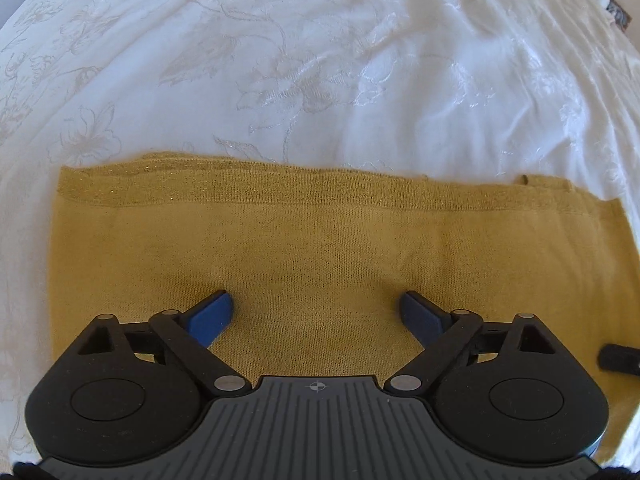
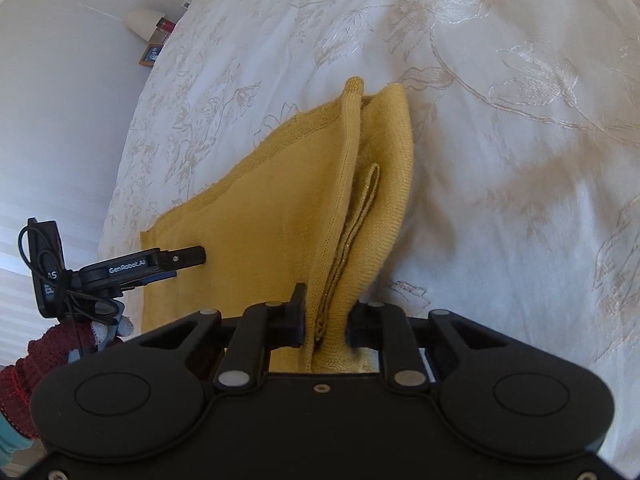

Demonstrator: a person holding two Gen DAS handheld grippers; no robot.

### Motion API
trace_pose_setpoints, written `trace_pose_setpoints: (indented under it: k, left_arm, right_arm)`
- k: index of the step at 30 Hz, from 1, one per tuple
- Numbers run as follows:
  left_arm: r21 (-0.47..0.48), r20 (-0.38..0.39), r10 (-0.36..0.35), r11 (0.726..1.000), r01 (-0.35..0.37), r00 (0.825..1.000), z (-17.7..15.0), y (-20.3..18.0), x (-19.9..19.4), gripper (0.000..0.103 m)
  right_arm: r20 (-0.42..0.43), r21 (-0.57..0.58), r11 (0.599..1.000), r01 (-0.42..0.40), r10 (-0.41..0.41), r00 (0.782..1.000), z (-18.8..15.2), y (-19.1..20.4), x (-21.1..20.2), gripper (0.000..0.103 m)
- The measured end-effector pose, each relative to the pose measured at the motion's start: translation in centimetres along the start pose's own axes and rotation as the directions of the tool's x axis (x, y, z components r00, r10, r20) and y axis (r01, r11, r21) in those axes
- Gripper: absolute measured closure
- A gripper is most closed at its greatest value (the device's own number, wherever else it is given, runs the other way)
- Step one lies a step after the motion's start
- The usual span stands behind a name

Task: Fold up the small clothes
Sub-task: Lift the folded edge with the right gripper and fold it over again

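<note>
From my left wrist, the mustard-yellow knitted garment [image 1: 320, 248] lies flat on the white bedspread embroidered with pale flowers [image 1: 280, 60], its ribbed hem running along the far edge. My left gripper [image 1: 316, 312] hangs over the near part of the garment with its blue-padded fingers [image 1: 212, 316] spread wide, nothing caught between them. At the garment's near right corner a black tip [image 1: 618, 362] of the other tool pokes into view.

From my right wrist, my right gripper [image 2: 326, 320] has its black fingers [image 2: 296, 312] pinched on a bunched fold of the same yellow garment [image 2: 280, 216], which rises from the bedspread [image 2: 500, 140] into the grip; folded layers and a narrow strap-like edge show just above the pinch. Left of the garment, my left gripper [image 2: 192, 257] reaches over the flat part of the cloth, held by a hand in a dark red knitted sleeve [image 2: 48, 356]. Beyond the bed's far left edge stand a pale lampshade [image 2: 144, 22] and a small framed picture [image 2: 149, 55].
</note>
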State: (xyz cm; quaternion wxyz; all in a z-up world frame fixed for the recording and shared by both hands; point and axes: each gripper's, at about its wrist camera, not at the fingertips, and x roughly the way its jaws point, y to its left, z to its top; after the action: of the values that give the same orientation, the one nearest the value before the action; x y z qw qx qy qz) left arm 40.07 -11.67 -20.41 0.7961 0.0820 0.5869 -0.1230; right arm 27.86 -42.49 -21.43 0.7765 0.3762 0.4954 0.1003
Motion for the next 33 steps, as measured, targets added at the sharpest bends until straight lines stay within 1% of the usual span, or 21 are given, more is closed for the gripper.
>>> trace_pose_setpoints:
  k: [3,5,6,10,14,19,23,28,31,33]
  left_arm:
    - [0.019,0.015,-0.010,1.000,0.009,1.000,0.1,0.1,-0.8,0.010]
    - [-0.003,0.038,-0.030,1.000,0.030,0.999,-0.2,1.0,-2.0,0.018]
    - [-0.021,0.052,-0.040,0.999,0.041,0.998,-0.5,1.6,-2.9,0.019]
    - [-0.100,0.109,-0.084,0.990,0.095,0.990,-2.6,5.5,-6.3,0.019]
    - [-0.147,0.128,-0.088,0.983,0.107,0.988,-5.1,9.7,-8.6,0.019]
    - [-0.178,0.097,-0.092,0.978,0.109,0.991,-7.7,14.4,-9.9,0.019]
    - [-0.191,0.090,-0.092,0.976,0.108,0.992,-9.1,17.2,-10.6,0.019]
    - [-0.195,0.102,-0.104,0.973,0.123,0.989,-10.1,20.4,-11.5,0.019]
    - [-0.189,0.100,-0.111,0.974,0.128,0.989,-10.3,21.6,-11.8,0.019]
    - [-0.189,0.095,-0.113,0.973,0.130,0.989,-10.5,22.2,-11.7,0.019]
  right_arm:
    - [-0.003,-0.018,0.999,0.037,-0.037,0.999,0.5,1.8,0.3,0.078]
    - [-0.002,-0.027,0.998,0.056,-0.056,0.998,0.5,2.5,0.3,0.078]
    - [-0.001,-0.033,0.997,0.069,-0.069,0.998,0.6,3.0,0.2,0.078]
    - [0.005,-0.057,0.993,0.106,-0.105,0.994,0.5,5.1,-0.4,0.078]
    - [0.009,-0.082,0.989,0.125,-0.125,0.992,0.5,8.1,-0.4,0.079]
    - [0.010,-0.143,0.982,0.122,-0.122,0.992,0.2,13.4,0.5,0.079]
    - [0.011,-0.186,0.978,0.092,-0.091,0.996,-0.4,17.8,2.1,0.079]
    - [-0.005,-0.208,0.977,0.044,-0.046,0.999,-1.7,22.5,5.7,0.079]
    - [-0.022,-0.229,0.973,0.042,-0.049,0.999,-2.8,24.8,8.4,0.079]
    - [-0.036,-0.226,0.973,0.043,-0.053,0.998,-3.4,25.6,10.0,0.079]
